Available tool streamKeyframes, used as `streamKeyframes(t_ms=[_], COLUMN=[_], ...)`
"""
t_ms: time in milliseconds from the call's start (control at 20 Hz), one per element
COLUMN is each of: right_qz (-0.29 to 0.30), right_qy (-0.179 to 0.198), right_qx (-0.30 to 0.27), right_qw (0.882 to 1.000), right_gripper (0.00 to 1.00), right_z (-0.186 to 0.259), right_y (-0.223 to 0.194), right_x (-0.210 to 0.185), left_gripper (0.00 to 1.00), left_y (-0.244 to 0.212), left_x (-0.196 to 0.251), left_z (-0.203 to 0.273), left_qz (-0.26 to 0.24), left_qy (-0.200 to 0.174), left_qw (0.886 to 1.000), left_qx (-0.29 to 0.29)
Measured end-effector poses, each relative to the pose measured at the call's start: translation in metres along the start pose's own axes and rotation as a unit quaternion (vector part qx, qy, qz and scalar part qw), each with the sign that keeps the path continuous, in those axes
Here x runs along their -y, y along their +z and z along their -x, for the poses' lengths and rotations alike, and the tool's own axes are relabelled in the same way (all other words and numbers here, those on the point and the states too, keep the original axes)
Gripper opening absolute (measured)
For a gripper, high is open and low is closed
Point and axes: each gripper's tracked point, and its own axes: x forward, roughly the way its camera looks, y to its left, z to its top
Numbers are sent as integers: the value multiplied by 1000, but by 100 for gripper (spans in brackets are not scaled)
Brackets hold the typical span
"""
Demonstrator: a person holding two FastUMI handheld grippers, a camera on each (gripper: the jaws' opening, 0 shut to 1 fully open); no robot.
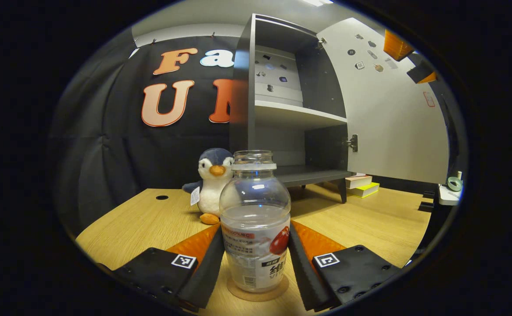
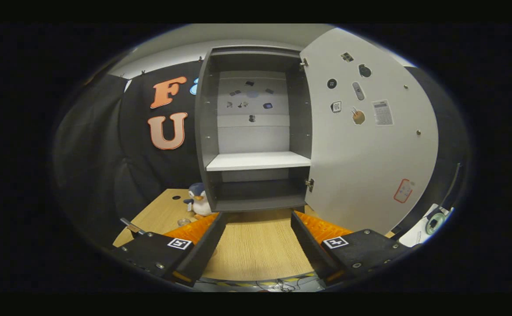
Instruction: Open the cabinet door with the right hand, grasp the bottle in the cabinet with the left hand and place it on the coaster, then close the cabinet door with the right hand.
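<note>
A clear uncapped bottle [image 1: 256,232] with a little liquid and a printed label stands upright on a round cork coaster [image 1: 258,293] on the wooden table. My left gripper [image 1: 256,228] brackets it, one finger touching each side of the bottle. The grey cabinet [image 2: 256,160] stands open with both of its shelves bare. Its white door [image 2: 370,149] is swung wide to the right. My right gripper [image 2: 258,219] hovers open above the table in front of the cabinet, nothing between its fingers.
A plush penguin [image 1: 214,184] sits just behind the bottle, left of the cabinet's foot. Stacked books [image 1: 363,186] lie under the open door [image 1: 392,118]. A tape roll [image 1: 454,183] rests on a side ledge at far right. The table [image 2: 256,250] ends just before the right gripper.
</note>
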Motion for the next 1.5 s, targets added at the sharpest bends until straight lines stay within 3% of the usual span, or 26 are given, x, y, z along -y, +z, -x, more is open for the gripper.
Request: streamKeyframes(t_ms=[550, 900, 1000, 1300, 1500], right_qz=[-1, 4, 4, -8, -9], right_qy=[14, 26, 25, 26, 21], right_qx=[-9, -16, -15, -10, -4], right_qw=[1000, 1000, 1000, 1000, 1000], right_gripper=[93, 93, 93, 93, 93], right_z=[-7, 5, 10, 23, 32], right_y=[2, -7, -7, -6, -5], right_x=[-4, -13, -14, -14, -10], left_gripper=[86, 87, 94, 94, 94], left_y=[-5, -6, -5, 7, 14], left_x=[-1, -2, -1, 0, -5], left_z=[-1, 3, 4, 2, -1], left_qz=[4, 15, 16, 3, 22], left_qy=[3, 1, 1, -7, 3], left_qw=[1000, 999, 999, 1000, 999], left_qx=[-19, -31, -35, -29, -27])
